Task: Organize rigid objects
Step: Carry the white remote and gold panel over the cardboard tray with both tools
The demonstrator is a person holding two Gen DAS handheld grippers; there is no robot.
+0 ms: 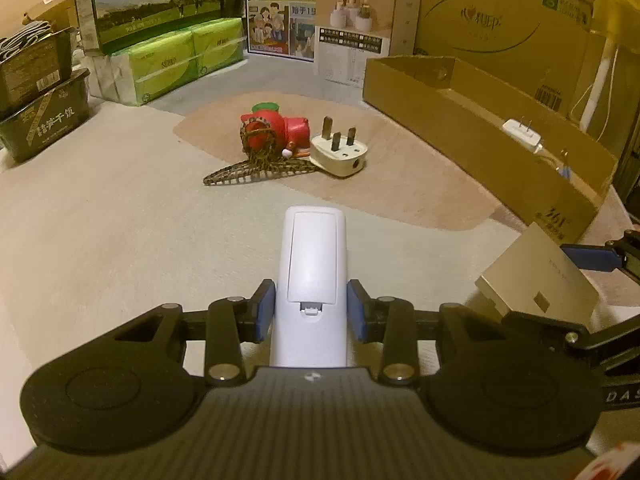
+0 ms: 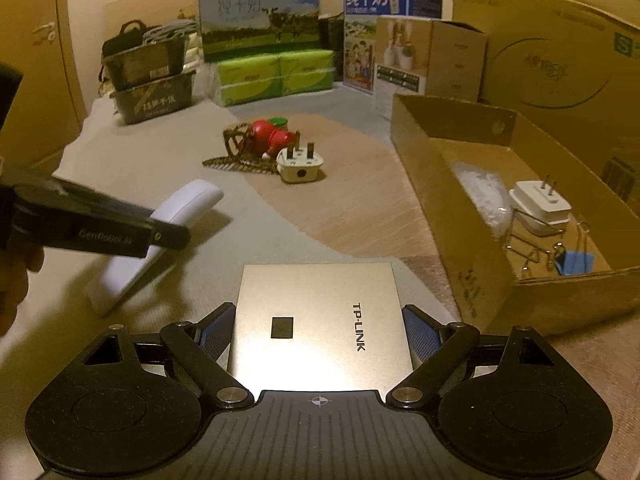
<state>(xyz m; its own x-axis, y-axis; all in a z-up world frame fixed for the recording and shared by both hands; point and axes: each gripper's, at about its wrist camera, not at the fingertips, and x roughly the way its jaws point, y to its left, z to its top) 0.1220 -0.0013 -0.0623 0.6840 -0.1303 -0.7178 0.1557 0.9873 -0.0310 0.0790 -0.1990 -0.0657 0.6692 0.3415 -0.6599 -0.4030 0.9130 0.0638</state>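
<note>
My left gripper (image 1: 311, 308) is shut on a white remote control (image 1: 312, 264), back side up, held just above the cloth; it also shows in the right wrist view (image 2: 160, 236). My right gripper (image 2: 316, 330) is shut on a flat silver TP-LINK box (image 2: 320, 320), seen at the right in the left wrist view (image 1: 540, 276). Ahead on the cloth lie a red toy (image 1: 276, 130), a brown hair clip (image 1: 256, 170) and a white three-pin plug (image 1: 340, 152). An open cardboard box (image 2: 452, 216) on the right holds a white adapter (image 2: 540, 204), binder clips (image 2: 572, 260) and a clear bag.
Milk cartons (image 2: 260, 20), green tissue packs (image 2: 276, 74), dark bins (image 2: 156, 96) and a large carton (image 2: 552, 52) line the back. A beige patch (image 1: 400, 184) lies under the toys on the grey cloth.
</note>
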